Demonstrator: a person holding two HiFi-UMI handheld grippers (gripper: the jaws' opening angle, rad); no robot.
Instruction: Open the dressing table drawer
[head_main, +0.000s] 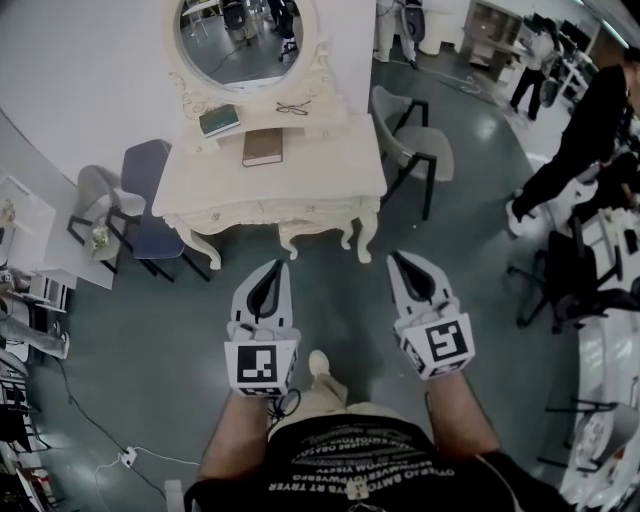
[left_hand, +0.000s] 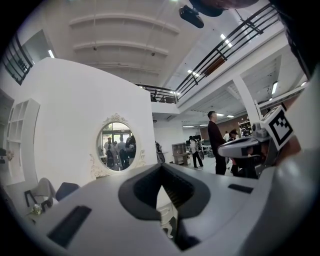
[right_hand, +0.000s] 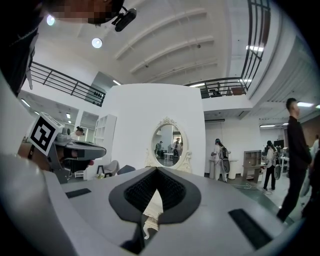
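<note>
The left white gripper and right white gripper, jaws together and empty, face the cream carved dressing table. Only the head view shows the brown book lying on it.

You're in a big, bright hall w/ a glossy dark grey-green floor. Ahead of you stands a curved white wall. Near its foot, at the floor's left side, a blue chair sits beside a pale grey chair. To the right is a grey chair w/ black legs. A white cable w/ power strip lies near the floor's bottom-left corner. At far right are desks and a person in black. Overhead is a white beamed ceiling w/ a round lamp and strip lights. There's an upper-level balcony w/ dark railing, on a white column. A white shelf unit stands left of the wall.
</note>
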